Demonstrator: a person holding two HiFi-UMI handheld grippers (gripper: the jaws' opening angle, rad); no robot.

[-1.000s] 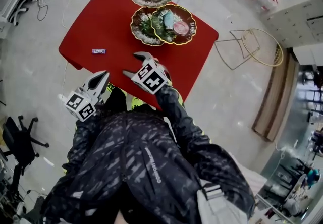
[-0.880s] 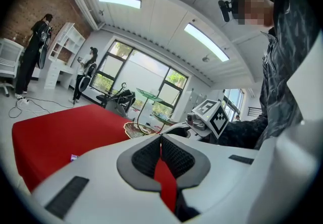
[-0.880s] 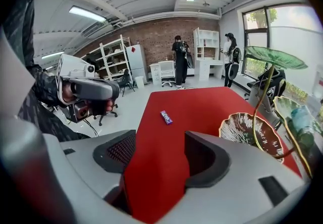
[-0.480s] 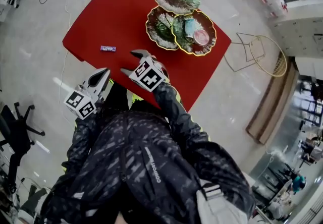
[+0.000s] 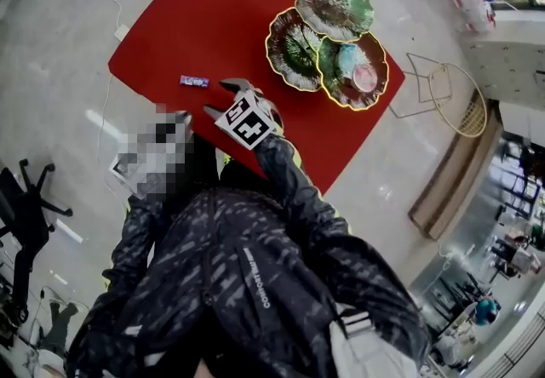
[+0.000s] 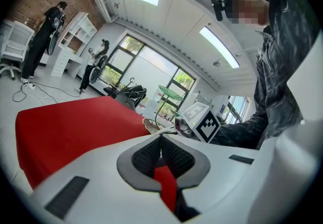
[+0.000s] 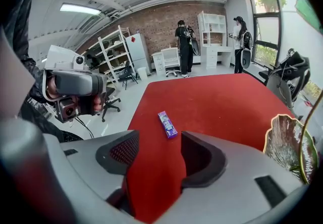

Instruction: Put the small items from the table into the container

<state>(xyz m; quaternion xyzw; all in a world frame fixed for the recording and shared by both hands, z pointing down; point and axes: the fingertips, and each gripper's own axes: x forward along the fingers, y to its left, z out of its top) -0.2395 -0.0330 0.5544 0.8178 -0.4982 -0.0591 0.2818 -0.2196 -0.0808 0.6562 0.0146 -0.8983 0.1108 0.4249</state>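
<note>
A small purple wrapped bar (image 5: 194,81) lies on the red table (image 5: 213,10) near its left front edge. My right gripper (image 5: 223,99) hovers just right of it, marker cube behind the jaws. In the right gripper view the bar (image 7: 167,123) lies just beyond the right gripper (image 7: 159,150); its jaws are closing, wide apart, with only bare tabletop between them. My left gripper (image 6: 161,153) is shut on nothing, low at the table's near edge; a mosaic patch covers it in the head view. Three leaf-shaped dishes sit at the far right; the nearest dish (image 5: 375,85) holds a pale blue and a pink item.
A green dish (image 5: 332,0) and a brown-green dish (image 5: 294,48) touch the filled one. A wire frame (image 5: 451,95) stands on the floor to the right, an office chair (image 5: 25,214) to the left. Cables lie on the floor. People stand by white shelves (image 7: 212,31) far behind.
My right gripper has moved left and down toward the purple bar, and its jaws have narrowed a little. The left gripper has drifted along the table's near edge.
</note>
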